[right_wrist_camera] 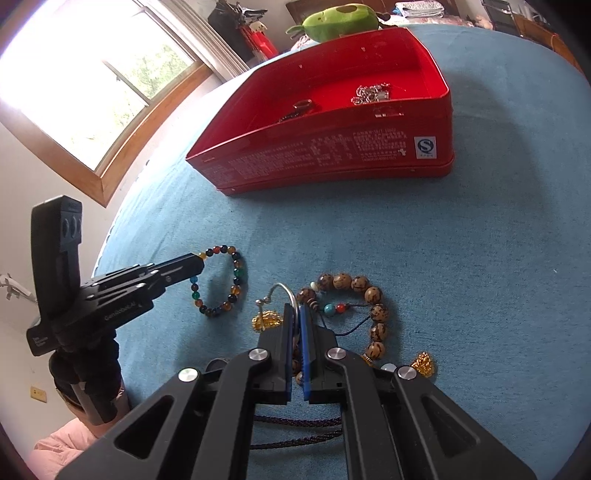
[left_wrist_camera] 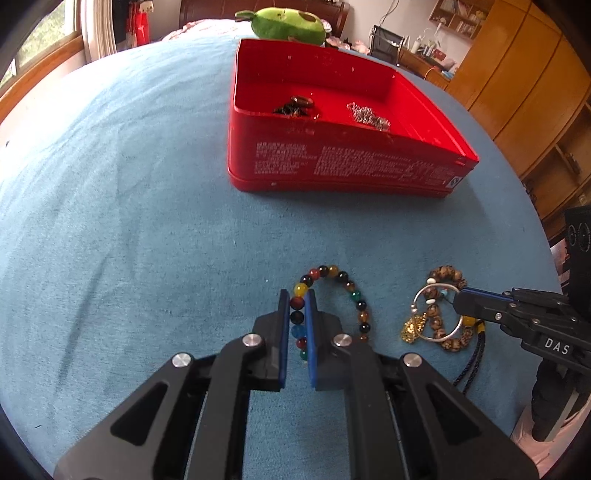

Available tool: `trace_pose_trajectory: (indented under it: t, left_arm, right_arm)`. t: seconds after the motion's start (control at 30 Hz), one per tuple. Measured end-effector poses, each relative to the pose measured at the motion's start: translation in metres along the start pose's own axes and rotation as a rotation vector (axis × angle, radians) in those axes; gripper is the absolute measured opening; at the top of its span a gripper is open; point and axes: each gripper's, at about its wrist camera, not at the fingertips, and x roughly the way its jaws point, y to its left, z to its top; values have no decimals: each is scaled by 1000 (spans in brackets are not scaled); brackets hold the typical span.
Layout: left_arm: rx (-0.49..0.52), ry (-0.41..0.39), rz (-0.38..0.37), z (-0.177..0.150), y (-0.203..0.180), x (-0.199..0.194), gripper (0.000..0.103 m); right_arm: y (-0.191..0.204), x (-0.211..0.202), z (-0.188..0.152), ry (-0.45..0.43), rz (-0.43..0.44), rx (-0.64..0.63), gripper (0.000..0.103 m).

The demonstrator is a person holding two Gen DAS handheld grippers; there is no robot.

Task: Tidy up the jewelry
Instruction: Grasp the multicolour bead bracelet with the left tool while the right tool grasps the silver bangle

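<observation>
A: We are squeezing the left hand-held gripper (left_wrist_camera: 297, 299) almost all the way closed on the colorful bead bracelet (left_wrist_camera: 334, 295). The beads are sitting right between its two blue pads.

B: And we are pinching the silver ring bangle (right_wrist_camera: 291, 295) in the right hand-held gripper (right_wrist_camera: 294, 310). Its pads are pressing tight together on the thin wire.

A: The brown bead bracelet (right_wrist_camera: 364, 295) is lying on the blue bed cover (right_wrist_camera: 480, 258), just past the right hand-held gripper's tips and a bit to their right. We are seeing a gold charm (right_wrist_camera: 266, 319) just left of those tips.

B: The red tin box (left_wrist_camera: 343, 136) is sitting open, well ahead of both hand-held grippers. A silver chain (left_wrist_camera: 367, 114) and a dark piece (left_wrist_camera: 295, 105) are lying inside it, apart from each other.

A: A dark cord (right_wrist_camera: 295, 432) is running under the right hand-held gripper.

B: Behind the box, a green plush toy (left_wrist_camera: 284, 22) is resting on the bed.
</observation>
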Motion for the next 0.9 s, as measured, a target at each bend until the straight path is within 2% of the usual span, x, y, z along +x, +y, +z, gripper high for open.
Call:
trace_pose_trajectory:
  t: [0.1,0.23,0.63,0.77,0.83,0.9]
  left_arm:
    - [-11,20,6,0,3,9,6]
    - [-17,2,2,1,5,4,6]
    - [30,16,50,0,-1,9,9]
    - [44,15,48,1,-5,11,17]
    - [53,12,41,1,-7,11,25]
    - [64,11,46,1,-10,11,26]
  right_arm:
    - [0,-1,-1,-2,8,6,3]
    - [-3,-6,0,-13,7,9,3]
    - [-11,11,1,61,20,37,4]
    - [-9,15,1,68,17,38,8]
    - [-9,16,1,66,16,33,8]
    - [-8,17,2,60,14,26,4]
